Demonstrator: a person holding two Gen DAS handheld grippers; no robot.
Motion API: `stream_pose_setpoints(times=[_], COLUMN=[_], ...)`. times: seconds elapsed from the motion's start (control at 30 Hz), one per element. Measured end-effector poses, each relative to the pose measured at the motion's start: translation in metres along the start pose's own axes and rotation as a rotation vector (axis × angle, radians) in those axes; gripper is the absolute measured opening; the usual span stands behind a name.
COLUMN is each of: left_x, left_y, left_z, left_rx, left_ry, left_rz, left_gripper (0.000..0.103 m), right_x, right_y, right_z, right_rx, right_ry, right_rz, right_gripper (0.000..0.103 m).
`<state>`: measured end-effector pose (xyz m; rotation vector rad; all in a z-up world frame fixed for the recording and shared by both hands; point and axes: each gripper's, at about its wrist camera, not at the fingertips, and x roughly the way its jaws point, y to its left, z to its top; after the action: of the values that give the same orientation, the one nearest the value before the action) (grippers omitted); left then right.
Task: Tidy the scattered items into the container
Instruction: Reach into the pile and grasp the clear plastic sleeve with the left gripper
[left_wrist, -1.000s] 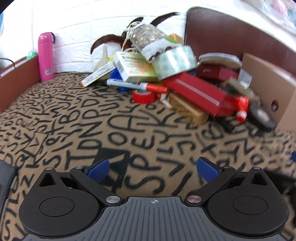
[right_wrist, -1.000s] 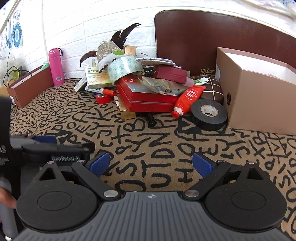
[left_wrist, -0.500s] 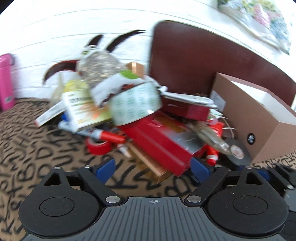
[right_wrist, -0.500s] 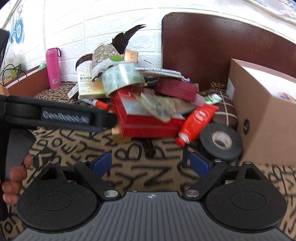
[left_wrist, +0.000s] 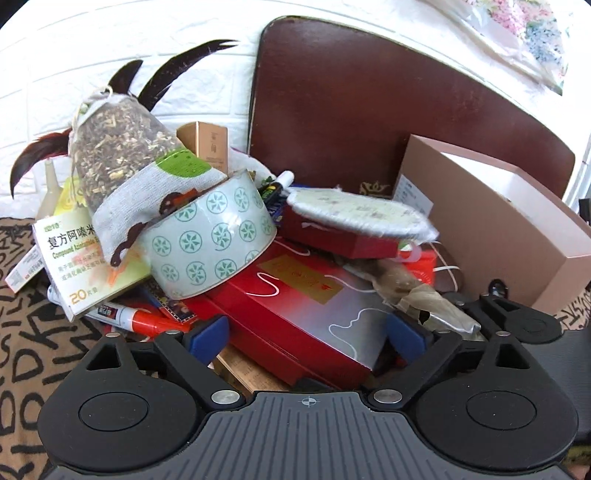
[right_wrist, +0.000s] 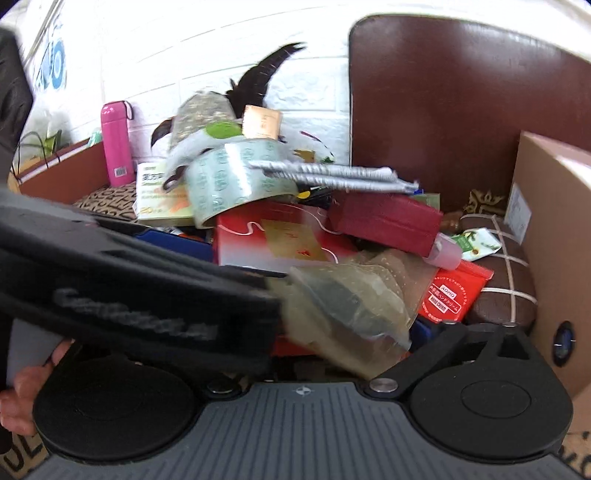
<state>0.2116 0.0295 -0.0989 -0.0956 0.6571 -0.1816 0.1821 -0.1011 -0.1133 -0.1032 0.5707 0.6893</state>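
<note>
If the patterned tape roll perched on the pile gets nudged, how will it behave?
The tape roll sits tilted against the red box, so it would likely slide or roll off. The cloth pouch leaning on it would probably slump too.

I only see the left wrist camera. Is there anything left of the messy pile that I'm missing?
Observer: Yes. A pink bottle stands upright by the white wall, left of the pile.
Operator: Ooh! And what's hiding between the pile and the cardboard box?
Observer: A brown checked pouch lies there, close beside the cardboard box.
</note>
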Motion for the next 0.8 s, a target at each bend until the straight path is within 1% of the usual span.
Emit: stream_pose_setpoints(times=[0.1,0.17,0.2,0.3,0.4,0.5,0.6,0.8], left_x=[0.001,0.0,-0.001,-0.006,-0.014,-0.021,-0.026,-0.031], left_y=[0.003,0.0,-0.004,-0.013,-0.022,-0.029,-0.035,-0.04], left_z=[0.0,0.0,0.0,-0.001,-0.001,0.0,0.001,0.002], left_rx=[-0.03,-0.03,-0.015,0.004,0.013,0.018,0.039,0.055], left_ry=[0.014,0.026,0.036,0.042,0.042,0.05,0.046,0.05], left_rz=[-0.011,-0.012,-0.006,0.003,-0.008,-0.025,-0.025,-0.016], left_gripper=[0.092,0.092,0.09,0.087,0.083,0.082,0.082,0.082], right_x=[0.008,0.009,0.007,-0.001,-0.007,-0.012,-0.014,-0.019], right_y=[-0.008,-0.009,-0.008,-0.004,0.003,0.011,0.016,0.014], right_z=[-0.001,-0.002,-0.002,-0.003,-0.003,-0.002,0.0,-0.001], right_rx=[0.04,0.07,0.07,0.077,0.053,0.026,0.012,0.045], right_ry=[0.009,0.011,0.013,0.001,0.009,0.017,0.026,0.028], right_rz=[0.031,0.036,0.043,0.071,0.078,0.081,0.08,0.074], right_gripper=[0.103,0.102,0.096,0.089,0.085,0.082,0.081,0.081])
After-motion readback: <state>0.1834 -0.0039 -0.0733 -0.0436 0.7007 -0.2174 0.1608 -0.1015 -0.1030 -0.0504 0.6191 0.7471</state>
